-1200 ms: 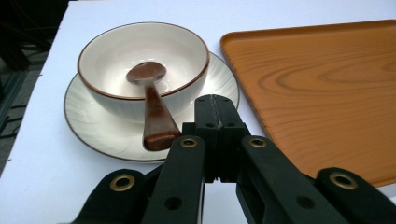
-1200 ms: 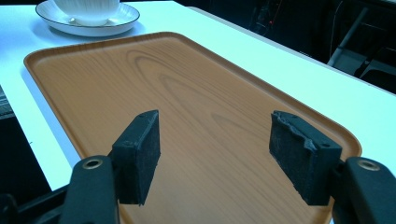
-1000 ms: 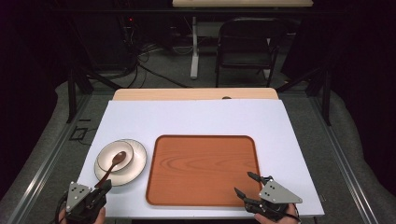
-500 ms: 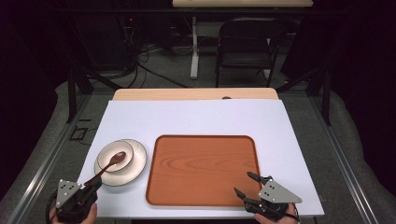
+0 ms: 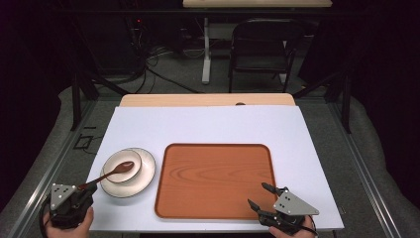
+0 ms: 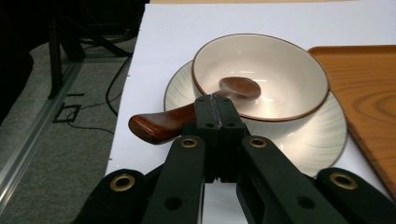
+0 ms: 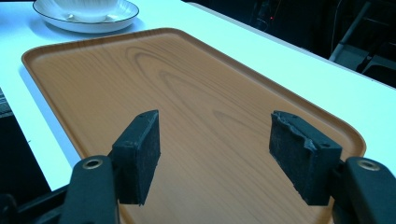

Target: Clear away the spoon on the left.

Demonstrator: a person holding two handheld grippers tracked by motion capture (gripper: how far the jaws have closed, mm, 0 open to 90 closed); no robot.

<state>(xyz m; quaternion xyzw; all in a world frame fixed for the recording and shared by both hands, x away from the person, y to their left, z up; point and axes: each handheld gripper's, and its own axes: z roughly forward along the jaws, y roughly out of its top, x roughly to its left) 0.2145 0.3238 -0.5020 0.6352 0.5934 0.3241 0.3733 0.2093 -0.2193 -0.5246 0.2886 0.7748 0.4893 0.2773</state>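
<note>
Dim room, grey floor (image 5: 173,74), black folding chair (image 5: 261,44), cables (image 5: 163,54)

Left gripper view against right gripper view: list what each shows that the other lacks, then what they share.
Left gripper view alone: the wooden spoon, its head in the bowl, and the left claw shut on its handle, plus floor and cables beside the table.

Right gripper view alone: the right claw open, its pads apart above the tray's near end.

Shared: the orange tray, the bowl on its plate, and the white table cover.
</note>
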